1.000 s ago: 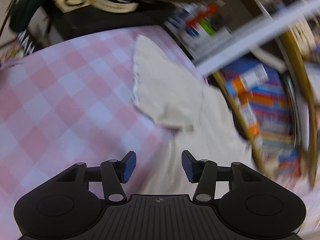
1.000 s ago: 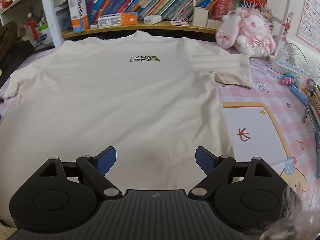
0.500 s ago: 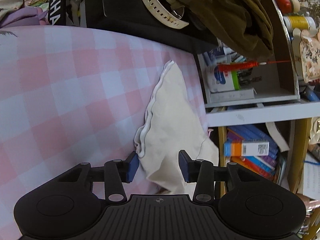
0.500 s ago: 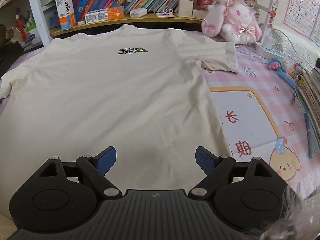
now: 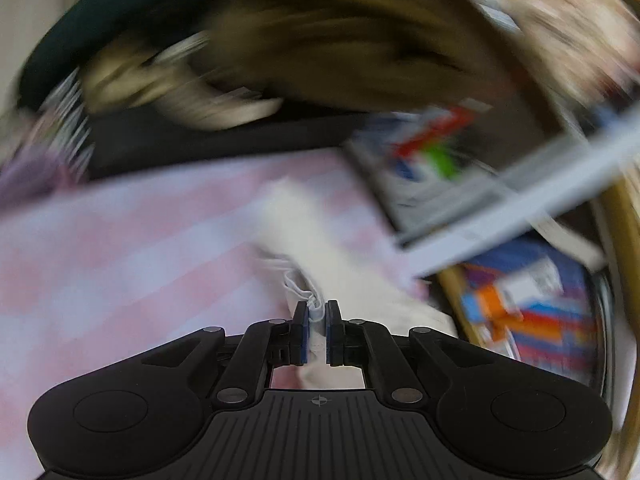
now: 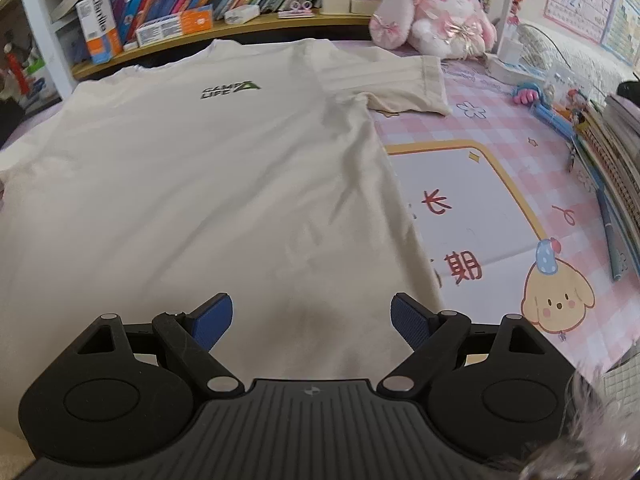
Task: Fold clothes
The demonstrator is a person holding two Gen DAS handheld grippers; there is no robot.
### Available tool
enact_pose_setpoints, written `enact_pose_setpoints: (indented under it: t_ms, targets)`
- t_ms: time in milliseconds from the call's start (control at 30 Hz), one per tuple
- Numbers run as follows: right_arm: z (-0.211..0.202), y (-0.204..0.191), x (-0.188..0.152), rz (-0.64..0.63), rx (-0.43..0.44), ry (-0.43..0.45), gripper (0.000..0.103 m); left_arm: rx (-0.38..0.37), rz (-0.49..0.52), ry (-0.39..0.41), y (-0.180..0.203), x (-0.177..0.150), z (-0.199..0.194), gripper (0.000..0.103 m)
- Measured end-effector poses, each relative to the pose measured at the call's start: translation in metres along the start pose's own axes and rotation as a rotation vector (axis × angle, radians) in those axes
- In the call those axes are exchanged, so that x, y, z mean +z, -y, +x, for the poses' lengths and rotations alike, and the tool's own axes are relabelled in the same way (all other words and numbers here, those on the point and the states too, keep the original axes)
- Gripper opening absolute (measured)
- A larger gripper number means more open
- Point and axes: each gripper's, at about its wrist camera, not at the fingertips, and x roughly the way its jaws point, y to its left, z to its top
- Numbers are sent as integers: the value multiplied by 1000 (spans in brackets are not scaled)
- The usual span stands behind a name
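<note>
The left gripper is pinching the sleeve hem of the cream T-shirt, its jaws having just been closing on it. The right gripper is hovering with jaws spread wide over the shirt, which is lying flat ahead on the pink checked tablecloth.

A: Left wrist view is motion-smeared. The shelf and the books beyond the table's edge are streaks; no titles legible. The dark olive mass at top cannot be identified.

B: And the sleeve?

A: Blurred past the left tongs; only the hem pinched between the pads is sharp.

B: Right wrist view?

A: The T-shirt is cut by the left picture edge, and its bottom hem is hidden behind the right tongs. A fuzzy pale thing in the lower right corner is too blurred to name.
</note>
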Motion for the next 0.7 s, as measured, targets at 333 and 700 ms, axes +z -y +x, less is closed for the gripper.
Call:
enact_pose_setpoints:
  t_ms: [333, 700]
  targets:
    - [18, 45, 10, 73, 29, -22, 86, -82, 1032, -362, 149, -128, 21, 15]
    - [34, 58, 9, 64, 39, -69, 86, -88, 554, -299, 114, -69, 29, 60]
